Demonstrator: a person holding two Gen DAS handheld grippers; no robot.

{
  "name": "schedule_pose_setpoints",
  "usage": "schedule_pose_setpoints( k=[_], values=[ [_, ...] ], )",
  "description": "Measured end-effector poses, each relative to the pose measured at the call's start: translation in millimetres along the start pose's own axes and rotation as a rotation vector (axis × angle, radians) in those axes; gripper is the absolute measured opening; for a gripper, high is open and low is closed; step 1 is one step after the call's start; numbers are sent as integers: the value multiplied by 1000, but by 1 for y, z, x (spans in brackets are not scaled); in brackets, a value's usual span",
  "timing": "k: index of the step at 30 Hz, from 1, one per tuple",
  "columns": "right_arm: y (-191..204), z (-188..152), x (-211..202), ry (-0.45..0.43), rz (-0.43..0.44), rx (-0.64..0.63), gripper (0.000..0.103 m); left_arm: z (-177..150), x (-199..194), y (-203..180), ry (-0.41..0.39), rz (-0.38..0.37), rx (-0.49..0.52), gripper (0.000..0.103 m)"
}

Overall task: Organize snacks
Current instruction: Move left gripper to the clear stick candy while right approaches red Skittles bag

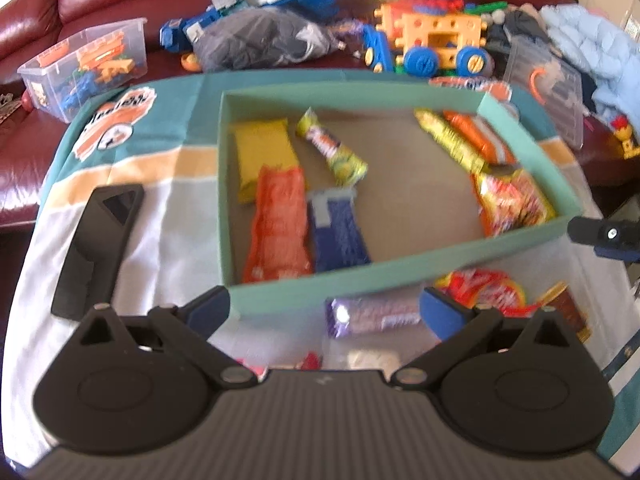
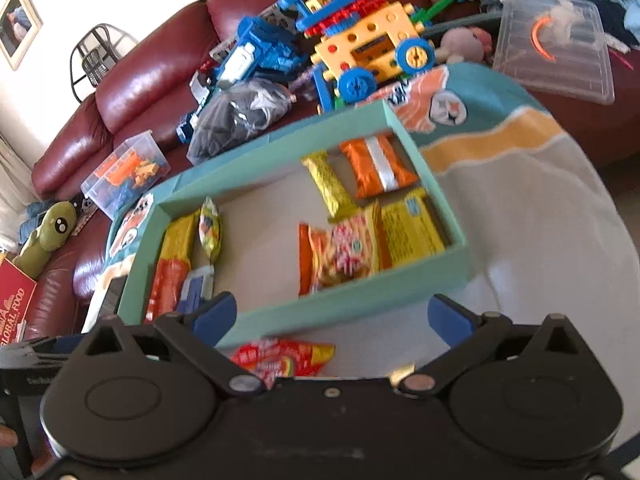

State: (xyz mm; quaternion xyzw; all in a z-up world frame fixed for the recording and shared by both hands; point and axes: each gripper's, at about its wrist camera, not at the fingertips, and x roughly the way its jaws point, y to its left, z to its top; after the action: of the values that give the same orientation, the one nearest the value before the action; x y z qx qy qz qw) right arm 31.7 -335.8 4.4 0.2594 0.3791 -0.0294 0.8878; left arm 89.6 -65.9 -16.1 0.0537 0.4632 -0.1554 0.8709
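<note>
A shallow teal box (image 1: 400,276) sits on a patterned cloth and holds several snack packets: a yellow one (image 1: 264,152), an orange one (image 1: 278,224), a blue one (image 1: 336,232) and a noodle packet (image 1: 512,200). In front of the box lie a purple bar (image 1: 372,316), a red packet (image 1: 480,292) and a brown packet (image 1: 568,312). My left gripper (image 1: 326,312) is open just above the purple bar, gripping nothing. My right gripper (image 2: 330,316) is open over the box's near wall (image 2: 348,308), with the red packet (image 2: 280,356) below it.
A black phone-like object (image 1: 96,248) lies on the cloth left of the box. Behind it, a red leather sofa (image 2: 152,80) carries building toys (image 1: 432,36), a dark bag (image 1: 260,40) and clear bins (image 1: 88,68). A red carton (image 2: 16,304) stands at the left.
</note>
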Motion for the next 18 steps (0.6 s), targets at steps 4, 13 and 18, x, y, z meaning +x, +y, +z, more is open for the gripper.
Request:
schedule_pose_setpoints(
  k=[4,13,18],
  values=[
    [9,-9,6,23,2,-16,89,-11,9,8,27,26,-8,103],
    [38,-14,37,126,14,-90,63,-19,29,22,68,24,-21,103],
    [45,-19,63,199,-11,-84,78,-18,41,11,74,14,23,103]
  ],
)
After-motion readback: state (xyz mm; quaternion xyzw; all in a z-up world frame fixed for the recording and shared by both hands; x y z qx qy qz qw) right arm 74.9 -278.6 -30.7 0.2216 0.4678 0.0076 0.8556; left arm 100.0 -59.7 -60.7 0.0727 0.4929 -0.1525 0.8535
